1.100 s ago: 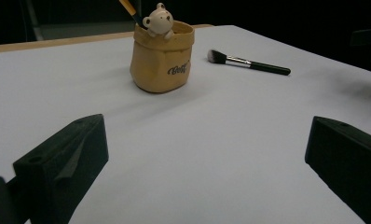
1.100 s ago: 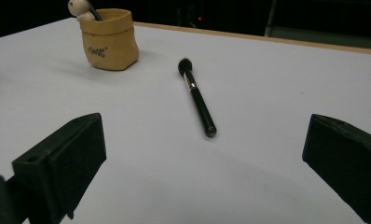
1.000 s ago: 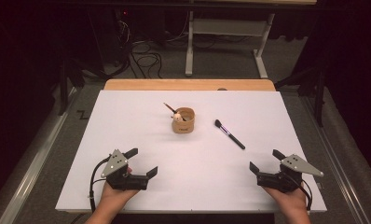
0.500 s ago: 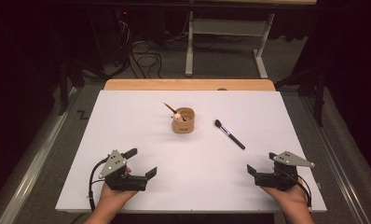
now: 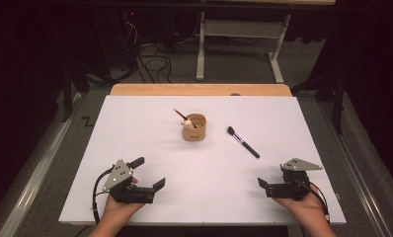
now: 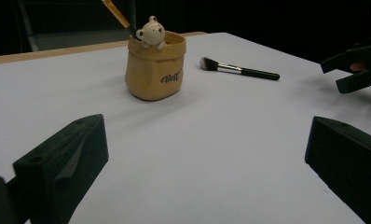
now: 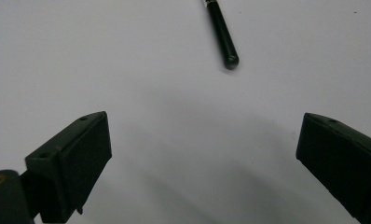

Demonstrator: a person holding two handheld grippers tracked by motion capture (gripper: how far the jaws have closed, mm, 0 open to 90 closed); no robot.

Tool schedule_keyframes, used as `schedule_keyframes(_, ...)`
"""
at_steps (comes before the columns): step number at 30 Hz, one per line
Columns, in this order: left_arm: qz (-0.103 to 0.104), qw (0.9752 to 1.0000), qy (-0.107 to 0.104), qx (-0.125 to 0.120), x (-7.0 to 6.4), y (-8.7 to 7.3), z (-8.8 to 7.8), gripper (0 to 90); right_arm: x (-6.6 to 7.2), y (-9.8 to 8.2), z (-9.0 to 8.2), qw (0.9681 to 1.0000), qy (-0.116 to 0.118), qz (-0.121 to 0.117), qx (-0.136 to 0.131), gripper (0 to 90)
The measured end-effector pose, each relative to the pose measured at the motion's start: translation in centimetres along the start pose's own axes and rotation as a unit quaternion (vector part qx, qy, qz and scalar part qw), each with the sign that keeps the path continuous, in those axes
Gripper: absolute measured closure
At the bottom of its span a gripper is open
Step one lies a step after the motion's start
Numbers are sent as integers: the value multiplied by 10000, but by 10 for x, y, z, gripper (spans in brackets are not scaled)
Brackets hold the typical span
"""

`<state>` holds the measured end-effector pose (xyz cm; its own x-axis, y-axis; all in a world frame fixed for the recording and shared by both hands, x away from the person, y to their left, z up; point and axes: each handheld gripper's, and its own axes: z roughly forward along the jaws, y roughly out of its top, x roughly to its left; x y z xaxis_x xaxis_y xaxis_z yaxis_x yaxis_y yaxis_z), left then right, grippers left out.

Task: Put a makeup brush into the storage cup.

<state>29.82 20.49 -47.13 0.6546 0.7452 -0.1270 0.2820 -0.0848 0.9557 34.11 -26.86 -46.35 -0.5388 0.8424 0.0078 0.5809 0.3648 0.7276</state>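
Pouch (image 5: 194,129) mid-table (image 5: 135,118), brush (image 5: 243,142) on the table just right, another brush (image 5: 179,115) inside.

Matt tan cloth-like pouch (image 6: 154,67), glossy black brush handle (image 7: 222,39), smooth white tabletop (image 5: 135,133).

Lab, white table (image 5: 135,128), floor cables (image 5: 152,57)

The table top (image 5: 135,143) is showing plain white, with a strip of pale wood (image 5: 199,89) running along its far edge. The little pot (image 6: 154,65) is looking tan yellow with dark lettering on its front, and a cream bear figure (image 6: 150,31) is peeking over its rim beside an orange-brown stick (image 6: 114,12). The brush (image 6: 239,69) is lying black-handled, with a silver collar and dark bristles tipped white. Both grippers (image 5: 147,173) (image 5: 263,183) are showing black jaws under grey plates.
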Motion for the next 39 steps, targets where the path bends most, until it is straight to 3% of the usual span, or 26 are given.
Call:
schedule_keyframes(7, -19, 10000, 42, 11, -1, 0, -1, 3, 5, 9, -3, 9997, 113, -193, 133, 46)
schedule_keyframes(14, -25, 10000, 60, 16, -1, -1, -2, 3, 11, 15, 0, 9979, 220, -375, 482, 46)
schedule_keyframes(25, -16, 10000, 30, 19, -1, -1, -1, 3, 13, 17, 2, 9950, 360, -421, 829, 68)
schedule_keyframes(39, -15, 10000, 32, 15, -2, -1, -2, 3, 14, 18, 1, 9895, 319, -557, 1296, 72)
